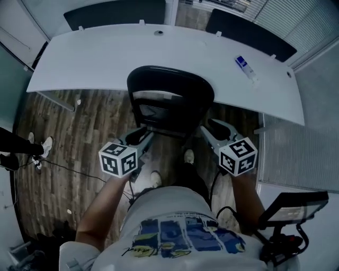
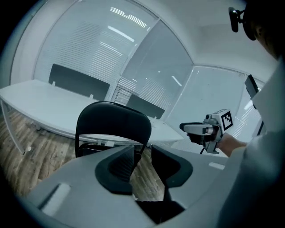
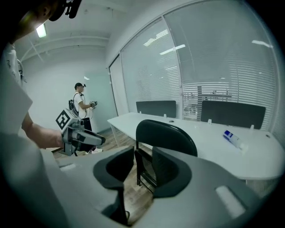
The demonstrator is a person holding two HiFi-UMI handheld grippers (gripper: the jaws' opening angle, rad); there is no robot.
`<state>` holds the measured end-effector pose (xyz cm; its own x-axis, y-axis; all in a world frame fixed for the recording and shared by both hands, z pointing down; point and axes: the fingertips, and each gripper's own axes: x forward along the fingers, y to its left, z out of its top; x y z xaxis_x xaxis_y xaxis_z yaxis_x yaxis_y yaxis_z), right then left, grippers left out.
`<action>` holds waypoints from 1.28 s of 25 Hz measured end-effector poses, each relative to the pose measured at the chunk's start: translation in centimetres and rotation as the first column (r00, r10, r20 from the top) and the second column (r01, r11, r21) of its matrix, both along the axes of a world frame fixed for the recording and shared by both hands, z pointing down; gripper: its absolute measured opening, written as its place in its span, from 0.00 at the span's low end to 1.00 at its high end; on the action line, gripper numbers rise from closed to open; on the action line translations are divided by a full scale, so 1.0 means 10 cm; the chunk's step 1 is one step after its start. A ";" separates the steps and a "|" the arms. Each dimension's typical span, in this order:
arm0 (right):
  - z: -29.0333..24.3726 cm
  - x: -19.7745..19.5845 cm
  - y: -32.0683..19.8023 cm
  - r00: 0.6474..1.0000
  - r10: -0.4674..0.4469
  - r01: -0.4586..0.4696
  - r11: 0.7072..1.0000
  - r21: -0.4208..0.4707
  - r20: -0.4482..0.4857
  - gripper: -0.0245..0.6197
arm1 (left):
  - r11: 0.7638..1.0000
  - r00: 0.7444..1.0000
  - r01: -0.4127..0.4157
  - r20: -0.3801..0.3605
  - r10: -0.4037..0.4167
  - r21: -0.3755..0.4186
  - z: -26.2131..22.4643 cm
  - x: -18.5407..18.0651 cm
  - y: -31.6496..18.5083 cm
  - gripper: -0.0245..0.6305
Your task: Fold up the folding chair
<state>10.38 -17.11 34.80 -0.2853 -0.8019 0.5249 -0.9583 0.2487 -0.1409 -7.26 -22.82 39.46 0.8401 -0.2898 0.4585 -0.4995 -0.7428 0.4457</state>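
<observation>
Black and steel-framed, the folding chair is standing upright on the wood floor right in front of you, near the middle of the head view, with its rounded backrest sitting at the near edge of the white desk that is stretching across at the chair's 12 o'clock. Whether the seat is lying flat or is already tipped up is not showing clearly. You are holding the left gripper at the chair's 7 o'clock and the right gripper at its 4 o'clock, both pointing in toward the frame and close beside it, neither one clearly touching. Each gripper view is showing its jaws standing apart with a narrow gap, nothing pressed between the pads, and the chair showing through the gap further off. Out at the chair's 2 o'clock a small blue-and-white tube is lying on the desk, and dark divider panels are lining the desk's far edge. Well apart, in the right gripper view, another person is standing by the far wall.
</observation>
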 end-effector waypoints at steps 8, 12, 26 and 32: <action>-0.23 -0.50 0.97 0.992 0.107 -0.103 0.993 0.063 -0.065 0.04 | 0.992 0.994 -0.101 -0.021 0.103 0.070 -0.26 -0.41 0.83 0.05; -0.26 -0.64 1.22 0.989 0.125 -0.120 0.991 0.058 -0.080 0.04 | 0.984 0.986 -0.163 -0.018 0.164 0.069 -0.30 -0.43 1.09 0.05; -0.35 -1.08 2.43 0.993 0.070 -0.063 0.995 0.072 -0.095 0.04 | 0.963 0.975 -0.217 -0.020 0.222 0.157 -0.61 -0.54 2.23 0.05; -0.36 -1.84 3.46 0.995 0.068 -0.060 0.993 0.098 -0.077 0.04 | 0.963 0.978 -0.202 -0.023 0.209 0.182 -0.70 -1.28 3.27 0.05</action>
